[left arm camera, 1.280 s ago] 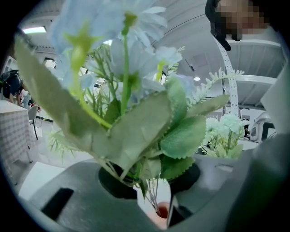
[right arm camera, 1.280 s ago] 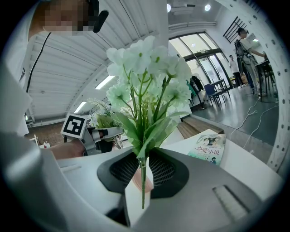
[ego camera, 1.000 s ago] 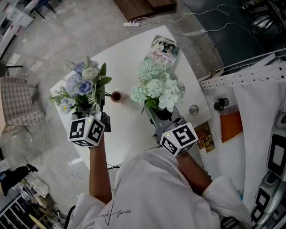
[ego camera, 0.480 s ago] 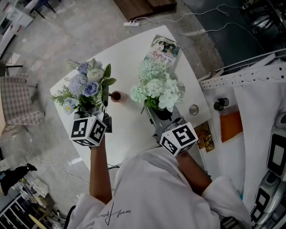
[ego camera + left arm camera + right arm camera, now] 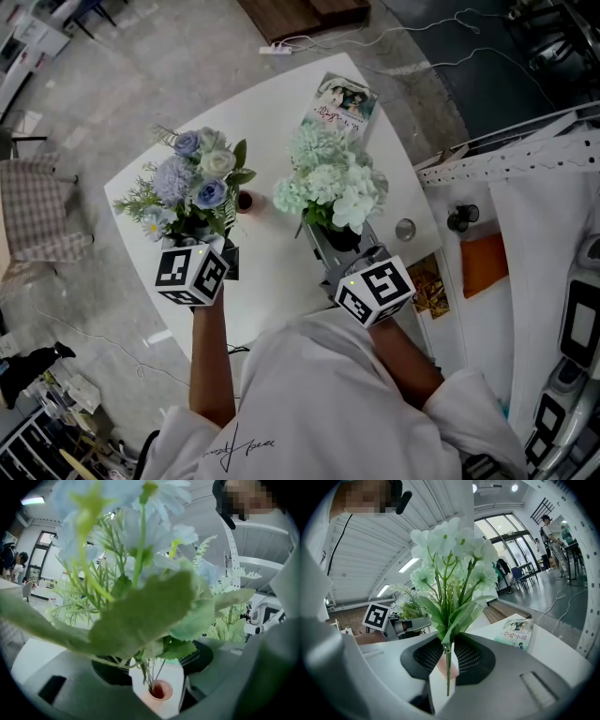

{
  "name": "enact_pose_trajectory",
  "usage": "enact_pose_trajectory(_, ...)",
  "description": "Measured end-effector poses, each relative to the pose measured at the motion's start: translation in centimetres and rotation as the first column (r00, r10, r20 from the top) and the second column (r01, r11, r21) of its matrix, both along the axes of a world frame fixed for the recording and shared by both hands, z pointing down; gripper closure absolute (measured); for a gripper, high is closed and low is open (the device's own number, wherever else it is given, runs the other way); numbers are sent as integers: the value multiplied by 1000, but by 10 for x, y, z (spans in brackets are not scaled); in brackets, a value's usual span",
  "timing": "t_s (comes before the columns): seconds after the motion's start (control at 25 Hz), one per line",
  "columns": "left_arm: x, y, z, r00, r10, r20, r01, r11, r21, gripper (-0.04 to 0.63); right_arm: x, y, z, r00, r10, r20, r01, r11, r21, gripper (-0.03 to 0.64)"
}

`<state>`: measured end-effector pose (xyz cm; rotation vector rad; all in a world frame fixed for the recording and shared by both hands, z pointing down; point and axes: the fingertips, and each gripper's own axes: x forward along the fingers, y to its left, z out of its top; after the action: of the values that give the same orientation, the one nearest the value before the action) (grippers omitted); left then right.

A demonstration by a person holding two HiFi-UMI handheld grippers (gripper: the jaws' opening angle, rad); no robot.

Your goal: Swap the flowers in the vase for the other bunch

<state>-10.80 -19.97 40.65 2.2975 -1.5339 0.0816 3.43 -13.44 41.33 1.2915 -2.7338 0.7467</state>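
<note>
Your left gripper (image 5: 217,251) sits at the near left of the white table (image 5: 277,272), its marker cube toward you; its jaws have just been opening and now stand apart, released. The thin stems of the blue bunch (image 5: 192,183) run between the pads and neither pad presses on them. In the left gripper view those stems drop into the mouth of the small reddish vase (image 5: 159,690), which stands upright on the table just beyond the jaws; from your head camera the vase (image 5: 244,201) shows as a small round rim at the right edge of the blue bunch, whose blooms lean away from it to the left.

Your right gripper (image 5: 333,239) is clenched on the white-green bunch (image 5: 330,183); the right gripper view shows its single green stem (image 5: 448,667) pinched between the two pads, its end hanging a little below them and the blooms upright above. That bunch is to the right of the vase, apart from it and from the blue bunch. A book (image 5: 342,101) lies flat at the far corner of the table, behind the white-green bunch; a small round silvery object (image 5: 406,230) lies near the table's right edge.
</note>
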Motion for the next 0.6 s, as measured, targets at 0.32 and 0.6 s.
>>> enact_pose_trajectory(0.32, 5, 4, 11, 1000, 10, 2, -10, 1000, -23, 323, 1, 0, -1, 1000, 5, 3, -5, 1000, -4, 545)
enact_pose_trajectory(0.6, 11, 10, 22, 1000, 19, 2, -18, 999, -35, 284, 1, 1, -2, 1000, 0, -2, 0, 1000, 0, 545)
